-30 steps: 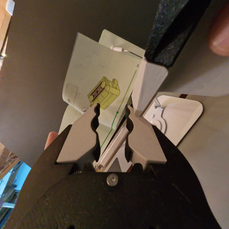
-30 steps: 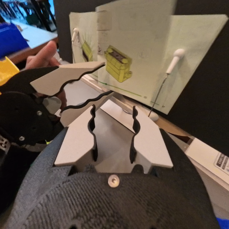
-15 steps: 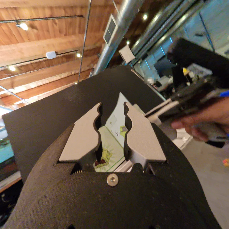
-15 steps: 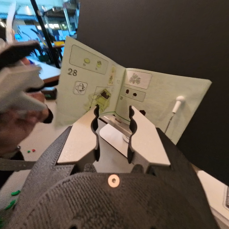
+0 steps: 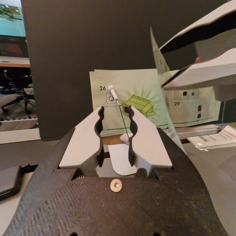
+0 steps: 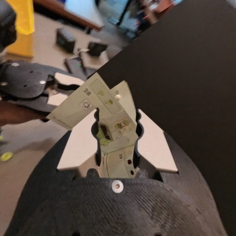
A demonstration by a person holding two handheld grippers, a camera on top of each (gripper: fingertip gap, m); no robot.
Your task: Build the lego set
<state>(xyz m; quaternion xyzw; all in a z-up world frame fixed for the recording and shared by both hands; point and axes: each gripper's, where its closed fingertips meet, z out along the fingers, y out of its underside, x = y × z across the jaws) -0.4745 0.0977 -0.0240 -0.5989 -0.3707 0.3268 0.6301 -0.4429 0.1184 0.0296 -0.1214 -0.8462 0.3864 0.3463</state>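
Left wrist view: instruction booklet (image 5: 127, 81) stands ahead; its loose page (image 5: 164, 89) rises right, beside the open right hand-held gripper (image 5: 162, 66); left hand-held gripper (image 5: 116, 108) open, empty.

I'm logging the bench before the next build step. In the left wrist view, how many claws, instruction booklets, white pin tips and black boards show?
Claws: 2, the left claw and the right claw
Instruction booklet: 1
White pin tip: 1
Black board: 1
Total: 5
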